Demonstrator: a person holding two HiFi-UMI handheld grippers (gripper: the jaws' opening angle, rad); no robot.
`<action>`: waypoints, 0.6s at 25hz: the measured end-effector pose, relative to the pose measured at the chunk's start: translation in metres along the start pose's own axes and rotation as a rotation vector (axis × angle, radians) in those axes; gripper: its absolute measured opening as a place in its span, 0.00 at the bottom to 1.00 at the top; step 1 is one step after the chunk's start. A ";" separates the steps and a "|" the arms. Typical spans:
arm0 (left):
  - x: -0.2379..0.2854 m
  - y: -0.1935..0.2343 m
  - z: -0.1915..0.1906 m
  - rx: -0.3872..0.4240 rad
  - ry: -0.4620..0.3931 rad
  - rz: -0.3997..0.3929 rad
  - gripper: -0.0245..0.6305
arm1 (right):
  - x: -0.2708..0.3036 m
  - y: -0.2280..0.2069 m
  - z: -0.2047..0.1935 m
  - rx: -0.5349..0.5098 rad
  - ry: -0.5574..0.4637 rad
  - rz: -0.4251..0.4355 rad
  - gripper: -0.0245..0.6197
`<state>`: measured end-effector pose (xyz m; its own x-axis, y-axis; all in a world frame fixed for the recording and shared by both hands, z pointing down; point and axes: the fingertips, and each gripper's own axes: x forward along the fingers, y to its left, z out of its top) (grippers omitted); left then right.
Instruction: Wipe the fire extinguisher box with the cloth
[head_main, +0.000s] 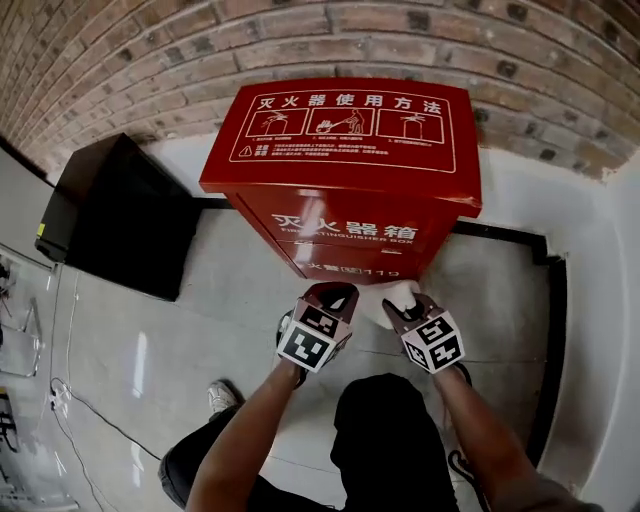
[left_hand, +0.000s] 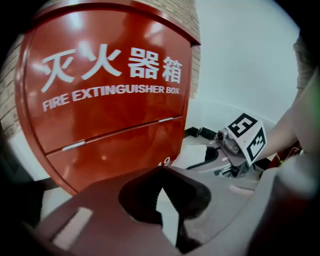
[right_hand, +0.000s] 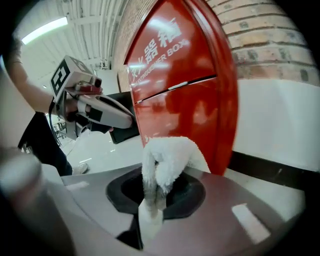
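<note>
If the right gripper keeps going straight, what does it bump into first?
Probably the red metal fire extinguisher box, low on its front near the right edge. The fluffy white cloth that the right gripper pinches in its jaws sticks out ahead, so it would touch first. Distance is hard to judge.

Fire extinguisher box (head_main: 340, 190) lid's small print unreadable, cloth (head_main: 400, 290) seemingly mostly behind right gripper (head_main: 412, 308)

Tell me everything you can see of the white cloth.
The cloth is white, fluffy terry-like fabric, bunched into a folded loop. The right claw is shut on its lower part, so the loop sticks out past the jaws. It is held low before the red fire extinguisher box, near the foot of its front face; whether it touches the box cannot be told.
</note>
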<state>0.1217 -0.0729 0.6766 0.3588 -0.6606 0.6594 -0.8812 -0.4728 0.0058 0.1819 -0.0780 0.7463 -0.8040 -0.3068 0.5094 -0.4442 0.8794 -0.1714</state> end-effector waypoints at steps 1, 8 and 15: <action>0.006 -0.009 0.005 0.014 0.001 -0.010 0.04 | -0.009 -0.011 -0.007 0.010 0.009 -0.020 0.16; 0.037 -0.062 0.025 -0.026 0.047 -0.042 0.04 | -0.066 -0.074 -0.022 0.098 -0.031 -0.105 0.16; 0.047 -0.087 0.057 -0.065 0.041 -0.036 0.04 | -0.080 -0.113 -0.022 0.062 0.015 -0.105 0.16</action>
<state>0.2324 -0.0963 0.6641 0.3788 -0.6185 0.6885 -0.8866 -0.4560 0.0781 0.3057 -0.1449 0.7436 -0.7463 -0.3898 0.5395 -0.5494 0.8183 -0.1687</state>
